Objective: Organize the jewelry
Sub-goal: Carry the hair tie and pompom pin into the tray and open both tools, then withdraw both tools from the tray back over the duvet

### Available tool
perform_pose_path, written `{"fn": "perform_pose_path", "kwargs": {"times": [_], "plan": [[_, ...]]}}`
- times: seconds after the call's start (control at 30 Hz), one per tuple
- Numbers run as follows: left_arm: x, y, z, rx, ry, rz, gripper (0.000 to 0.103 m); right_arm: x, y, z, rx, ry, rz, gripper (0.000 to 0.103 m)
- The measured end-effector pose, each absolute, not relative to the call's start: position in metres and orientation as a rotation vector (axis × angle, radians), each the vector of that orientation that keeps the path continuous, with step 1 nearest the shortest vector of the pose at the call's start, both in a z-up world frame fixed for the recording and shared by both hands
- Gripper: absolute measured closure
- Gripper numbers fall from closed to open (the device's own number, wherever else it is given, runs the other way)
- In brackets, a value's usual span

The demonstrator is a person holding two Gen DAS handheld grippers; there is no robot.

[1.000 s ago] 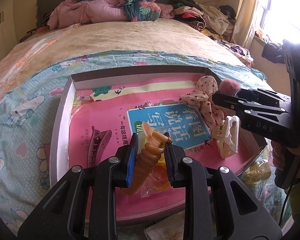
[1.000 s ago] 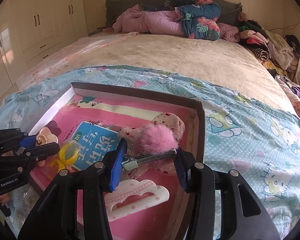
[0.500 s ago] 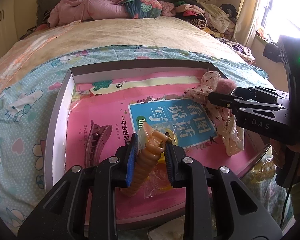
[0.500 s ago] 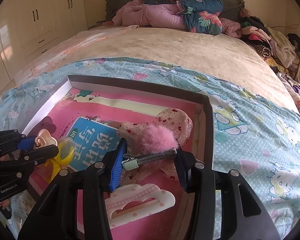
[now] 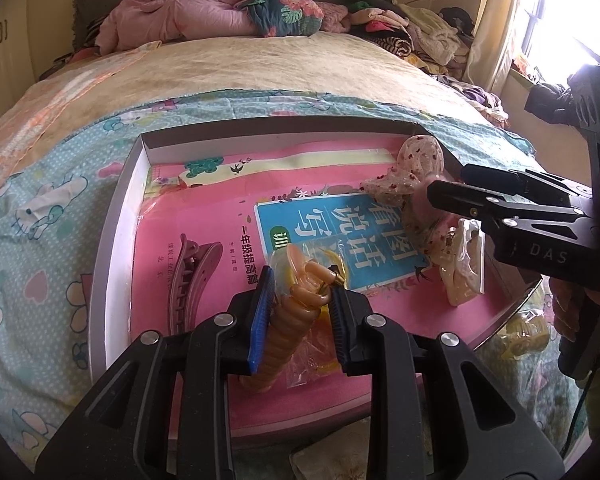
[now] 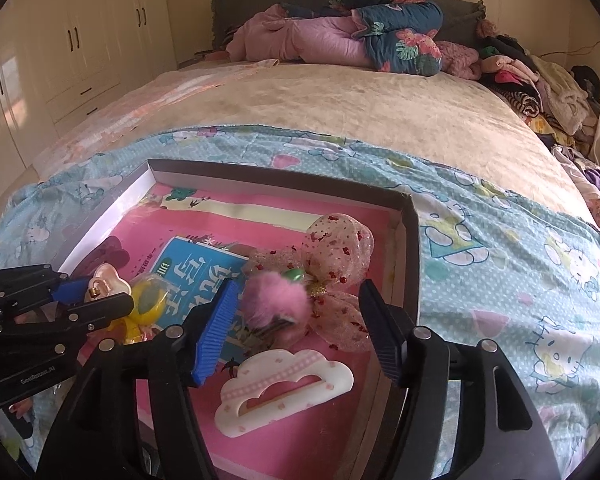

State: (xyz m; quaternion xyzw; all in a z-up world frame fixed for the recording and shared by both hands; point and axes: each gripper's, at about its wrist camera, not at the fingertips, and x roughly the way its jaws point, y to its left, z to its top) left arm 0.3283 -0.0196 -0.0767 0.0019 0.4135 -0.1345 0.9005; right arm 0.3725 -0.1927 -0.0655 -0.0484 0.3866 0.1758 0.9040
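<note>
My left gripper is shut on a tan spiral hair tie in a clear plastic bag, low over the near part of the pink-lined box. In the right wrist view my right gripper hovers over the box's right end, and its jaws are opening. A pink pompom hair clip lies between them, free of both pads, resting on a sheer red-dotted bow. A white cloud-shaped clip lies just in front of it.
A dark pink claw clip lies at the box's left side. A yellow item sits under the left gripper. The box rests on a blue cartoon-print blanket; bedding and clothes are piled at the bed's far end.
The right gripper's jaws have spread apart and the pompom clip has dropped out of their grip onto the bow. The left gripper has kept its hold and place.
</note>
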Motion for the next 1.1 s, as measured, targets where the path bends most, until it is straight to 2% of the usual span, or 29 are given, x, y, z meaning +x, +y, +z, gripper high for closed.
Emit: {"fn": "perform_pose_path", "kwargs": {"times": [0.17, 0.23, 0.57, 0.63, 0.7, 0.8, 0.87, 0.9, 1.1], "plan": [[0.325, -0.020, -0.074, 0.004, 0.851, -0.276, 0.082, 0.361, -0.196, -0.058, -0.092, 0.775, 0.360, 0.033], [0.323, -0.019, -0.071, 0.002, 0.846, -0.272, 0.074, 0.355, -0.199, -0.055, -0.089, 0.765, 0.359, 0.031], [0.310, -0.014, -0.058, -0.001, 0.816, -0.253, 0.053, 0.329, -0.210, -0.041, -0.080, 0.720, 0.342, 0.020], [0.306, -0.012, -0.054, -0.007, 0.807, -0.244, 0.042, 0.323, -0.212, -0.038, -0.073, 0.712, 0.338, 0.018], [0.301, -0.009, -0.050, -0.011, 0.798, -0.239, 0.041, 0.316, -0.215, -0.034, -0.064, 0.700, 0.337, 0.017], [0.291, -0.006, -0.044, -0.012, 0.780, -0.225, 0.027, 0.305, -0.219, -0.030, -0.058, 0.684, 0.337, 0.016], [0.284, -0.004, -0.039, -0.011, 0.765, -0.214, 0.024, 0.297, -0.220, -0.027, -0.055, 0.673, 0.338, 0.015], [0.281, -0.002, -0.037, -0.013, 0.758, -0.209, 0.018, 0.293, -0.221, -0.025, -0.055, 0.668, 0.339, 0.014], [0.257, 0.004, -0.024, -0.024, 0.719, -0.194, 0.012, 0.268, -0.223, -0.015, -0.054, 0.634, 0.346, 0.014]]}}
